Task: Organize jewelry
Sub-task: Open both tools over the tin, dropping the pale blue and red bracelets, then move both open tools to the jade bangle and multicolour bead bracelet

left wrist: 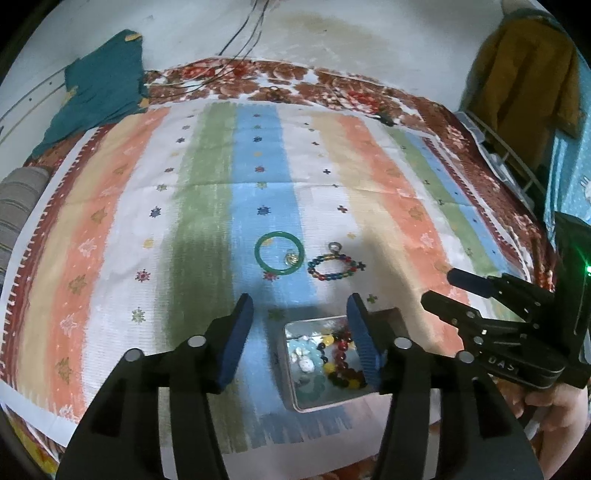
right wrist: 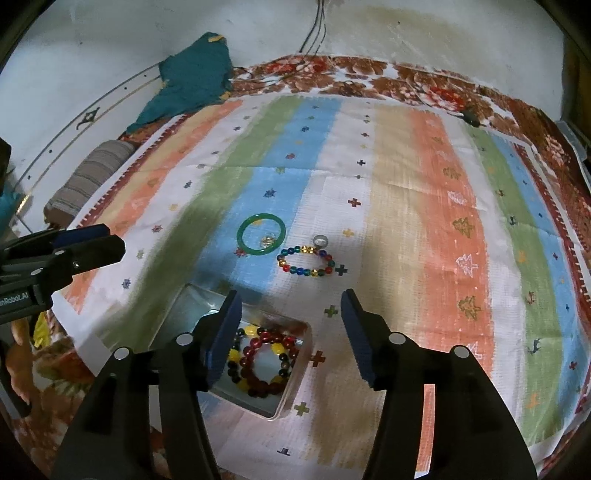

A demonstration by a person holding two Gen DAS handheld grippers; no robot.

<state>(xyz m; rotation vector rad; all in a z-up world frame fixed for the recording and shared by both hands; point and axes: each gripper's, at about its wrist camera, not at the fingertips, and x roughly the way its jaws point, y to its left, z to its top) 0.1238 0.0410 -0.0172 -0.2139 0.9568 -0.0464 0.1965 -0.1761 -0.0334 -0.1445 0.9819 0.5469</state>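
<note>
Both hand-held grippers — left (left wrist: 301, 314), right (right wrist: 290, 310) — gape empty above the tray (right wrist: 291, 402); green bangle (right wrist: 261, 233) lies ahead.

My black left gripper (right wrist: 92, 243) bore white lettering ending "nRobot.AI"; my black right gripper (left wrist: 439, 284) showed faint, unreadable letters.

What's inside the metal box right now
The metal box holds a dark red bead bracelet, a yellow-and-black one and pale blue beads. The gripper fingers hide part of it.

Striped cloth (left wrist: 207, 192) over a floral blanket (left wrist: 295, 83) (dim light); stained white wall (left wrist: 332, 33) behind.
</note>
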